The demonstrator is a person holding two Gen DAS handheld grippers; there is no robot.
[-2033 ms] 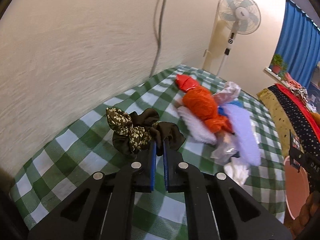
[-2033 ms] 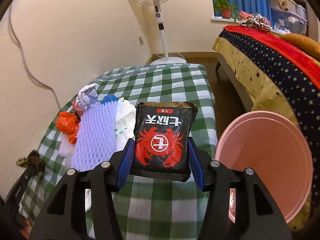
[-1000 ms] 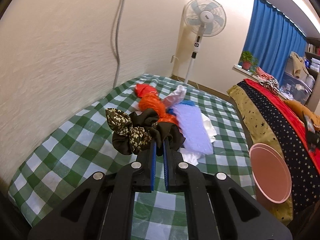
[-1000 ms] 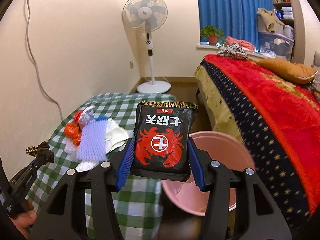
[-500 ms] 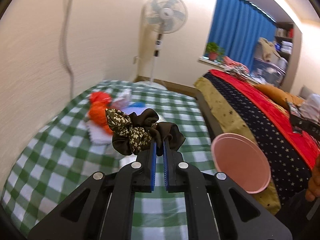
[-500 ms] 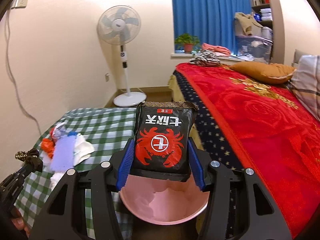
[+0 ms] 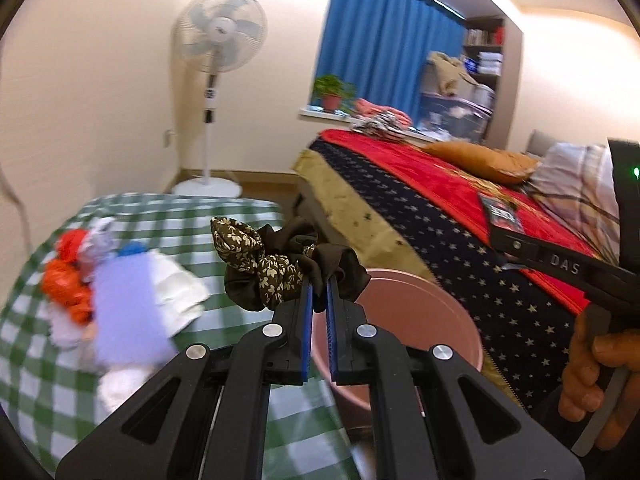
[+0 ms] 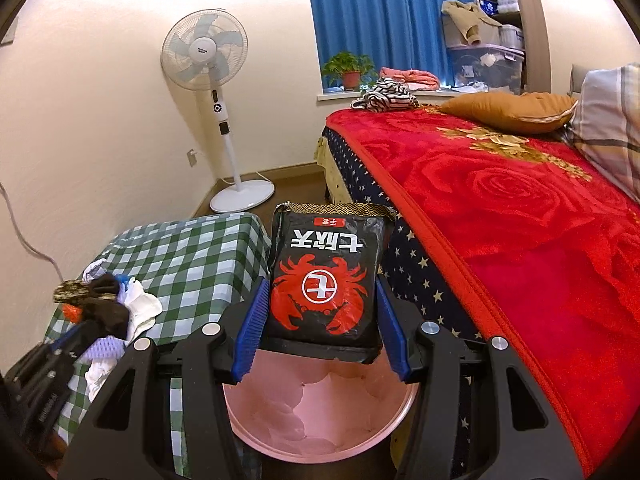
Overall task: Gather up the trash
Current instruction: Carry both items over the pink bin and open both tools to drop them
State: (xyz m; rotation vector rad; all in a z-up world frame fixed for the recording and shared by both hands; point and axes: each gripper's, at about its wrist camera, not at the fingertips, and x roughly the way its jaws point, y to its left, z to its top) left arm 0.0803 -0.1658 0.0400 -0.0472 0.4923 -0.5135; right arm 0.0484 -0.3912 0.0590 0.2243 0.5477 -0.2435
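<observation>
My left gripper (image 7: 317, 280) is shut on a dark brown scrunchie (image 7: 276, 266) with a floral bow, held in the air at the near rim of the pink bin (image 7: 424, 316). My right gripper (image 8: 320, 300) is shut on a black snack packet (image 8: 326, 276) with a red crab print, held directly above the pink bin (image 8: 320, 420). The left gripper and its scrunchie (image 8: 102, 300) show at the left of the right wrist view. More trash lies on the checked table (image 7: 192, 216): orange plastic (image 7: 66, 280), purple foam netting (image 7: 124, 312) and white paper (image 7: 176, 292).
A bed with a red blanket (image 8: 520, 220) stands right of the bin. A standing fan (image 8: 208, 64) is by the wall beyond the table. The bin sits on the floor between table and bed.
Both grippers have swung right from over the table to the pink bin, each keeping its hold. The packet now hangs over the bin's opening; the scrunchie has reached its rim.
</observation>
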